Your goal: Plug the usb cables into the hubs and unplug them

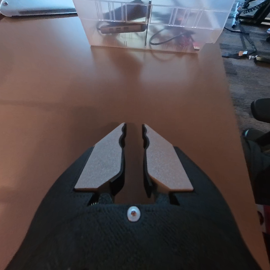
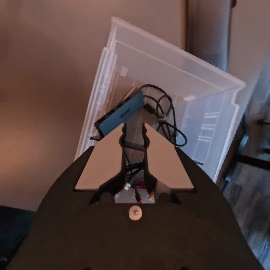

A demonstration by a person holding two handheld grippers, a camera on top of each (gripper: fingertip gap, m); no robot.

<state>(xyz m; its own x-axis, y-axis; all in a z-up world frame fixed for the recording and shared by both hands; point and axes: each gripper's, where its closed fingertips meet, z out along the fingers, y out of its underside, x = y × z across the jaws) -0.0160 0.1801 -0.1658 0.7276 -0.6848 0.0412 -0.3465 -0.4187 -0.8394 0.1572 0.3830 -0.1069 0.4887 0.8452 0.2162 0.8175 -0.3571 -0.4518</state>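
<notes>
1. we see our left gripper (image 1: 134,124) low over the brown table (image 1: 58,87), jaws parted, holding nothing.
2. ahead stands a translucent bin (image 1: 204,21) with a hub (image 1: 121,29) and black cable (image 1: 163,40) inside.

Office-like room; brown desk (image 1: 58,76); carpet (image 1: 248,81); laptop (image 1: 29,8)

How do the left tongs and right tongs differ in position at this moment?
Left tongs sit low over the bare table, short of the clear bin; right tongs look down into the bin, above the hub and cables. Both are open and empty.
</notes>
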